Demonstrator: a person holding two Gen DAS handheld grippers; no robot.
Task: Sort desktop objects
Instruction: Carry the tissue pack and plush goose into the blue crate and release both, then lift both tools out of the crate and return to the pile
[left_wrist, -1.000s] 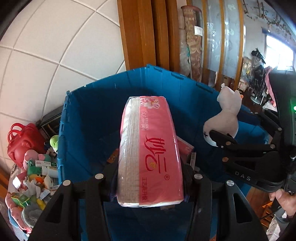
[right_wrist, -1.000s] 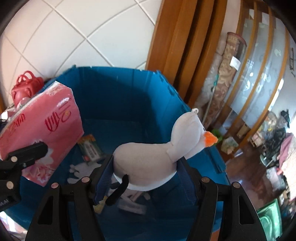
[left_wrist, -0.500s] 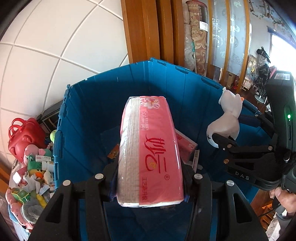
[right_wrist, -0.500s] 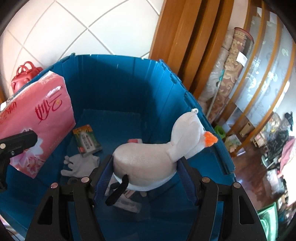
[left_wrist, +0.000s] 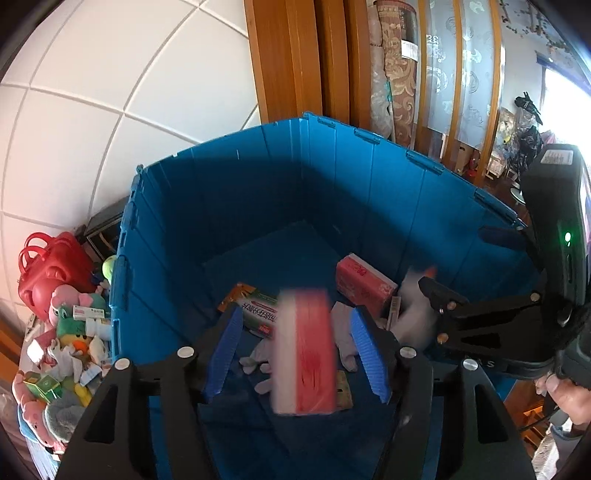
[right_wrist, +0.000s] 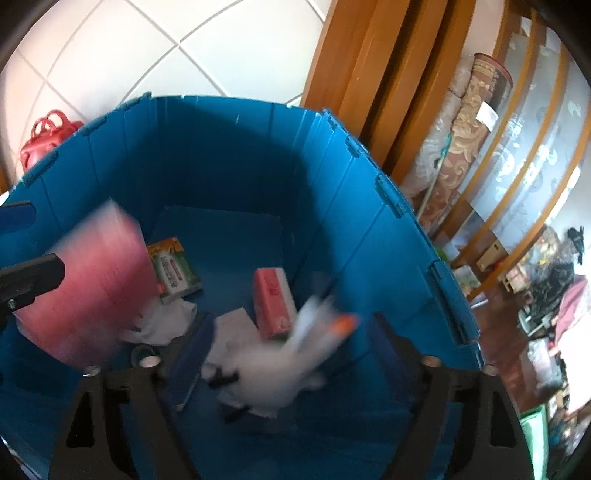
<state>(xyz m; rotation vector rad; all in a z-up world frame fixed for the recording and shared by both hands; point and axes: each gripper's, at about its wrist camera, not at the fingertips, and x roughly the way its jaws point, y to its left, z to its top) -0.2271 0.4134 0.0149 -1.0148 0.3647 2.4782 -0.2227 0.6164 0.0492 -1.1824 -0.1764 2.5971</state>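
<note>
Both grippers hang over a big blue bin, which also fills the right wrist view. My left gripper is open; the pink tissue pack is blurred, free between its blue pads, falling into the bin. It also shows in the right wrist view. My right gripper is open; the white plush goose with an orange beak is blurred, dropping between the fingers. The goose shows in the left wrist view.
On the bin floor lie a smaller pink tissue pack, a green and orange box and white gloves. A pile of toys and a red bag sit left of the bin. Wooden door frames stand behind.
Both grippers have opened. The pink tissue pack and the plush goose have left the jaws and are falling into the bin. Both cameras have tilted further down into the bin.
</note>
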